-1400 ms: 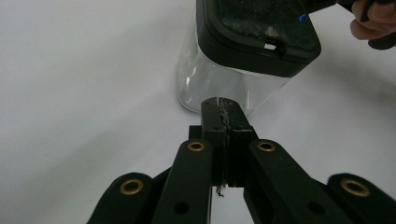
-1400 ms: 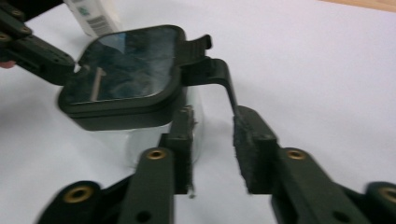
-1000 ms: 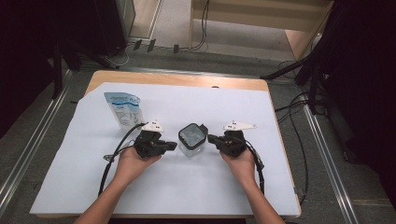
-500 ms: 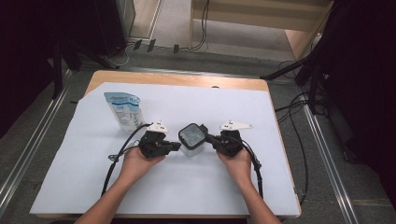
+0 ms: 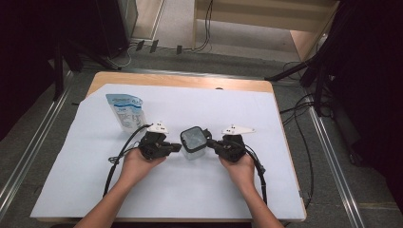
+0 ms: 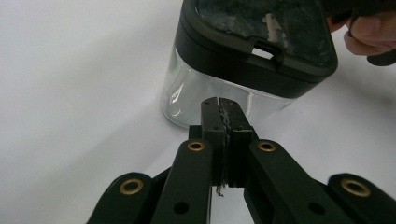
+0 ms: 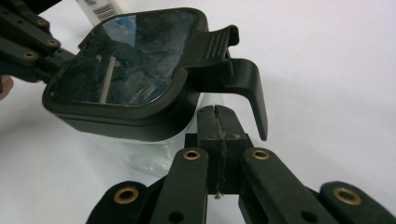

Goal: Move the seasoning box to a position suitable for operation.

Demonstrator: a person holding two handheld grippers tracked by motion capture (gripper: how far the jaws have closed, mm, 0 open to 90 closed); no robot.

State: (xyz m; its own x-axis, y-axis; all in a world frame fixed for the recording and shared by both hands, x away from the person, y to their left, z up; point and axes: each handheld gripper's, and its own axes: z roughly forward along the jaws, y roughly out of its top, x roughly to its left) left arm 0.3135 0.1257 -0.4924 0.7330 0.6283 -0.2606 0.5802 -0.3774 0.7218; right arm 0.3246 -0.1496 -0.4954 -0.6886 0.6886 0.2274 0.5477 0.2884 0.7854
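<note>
You have one table [image 5: 280, 97], its wooden rim bare along the far edge, and one white sheet [image 5: 199, 190] covering nearly all of it; the sheet runs close to the near and right edges, so your widest free room lies in front of your hands and out to both sides, with more behind the jar toward the far edge. One blue-and-white pouch [image 5: 125, 110] stands on the far-left part of the sheet, near your left gripper's cable and well apart from the jar. One clear jar [image 5: 194, 142] with a black lid sits mid-sheet, directly between your two grippers; its lid carries a latch tab [image 7: 233, 60] on the side facing your right gripper. Your left gripper [image 5: 177, 147] has its jaws clenched on nothing, tips just beside the glass wall below the lid; whether they touch the glass you cannot tell. Your right gripper [image 5: 213, 142] is likewise clenched and empty, tips close under the latch tab and by the lid's rim. Two hands, two grippers, one jar, one pouch.
</note>
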